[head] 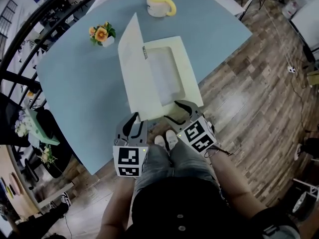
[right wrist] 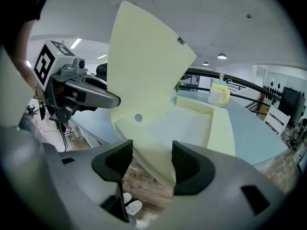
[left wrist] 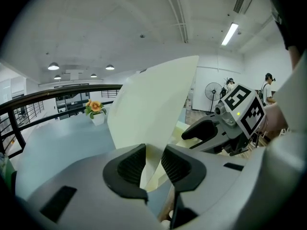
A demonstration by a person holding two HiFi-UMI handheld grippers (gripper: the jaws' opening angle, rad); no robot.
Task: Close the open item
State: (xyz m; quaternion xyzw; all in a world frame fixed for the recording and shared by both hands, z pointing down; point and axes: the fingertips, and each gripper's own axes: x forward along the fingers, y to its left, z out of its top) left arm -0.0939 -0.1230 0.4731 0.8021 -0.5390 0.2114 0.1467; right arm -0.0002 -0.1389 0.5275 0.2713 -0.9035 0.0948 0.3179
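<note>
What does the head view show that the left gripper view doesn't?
Only the head view: the mug, the wood floor and the person's shoes. Only the left gripper view: ceiling lights, a fan, and the lid's edge running between the jaws of the left gripper. Both: the lid, flowers, table and right gripper.

No readable text, brand or number anywhere. Left cube (head: 130, 162) on left hand-held gripper (head: 140, 121) and right cube (head: 199, 136) on right hand-held gripper (head: 171, 110): coded black-white squares, no letters. Dark tag (head: 145, 53) on lid (head: 130, 59) edge: illegible.
</note>
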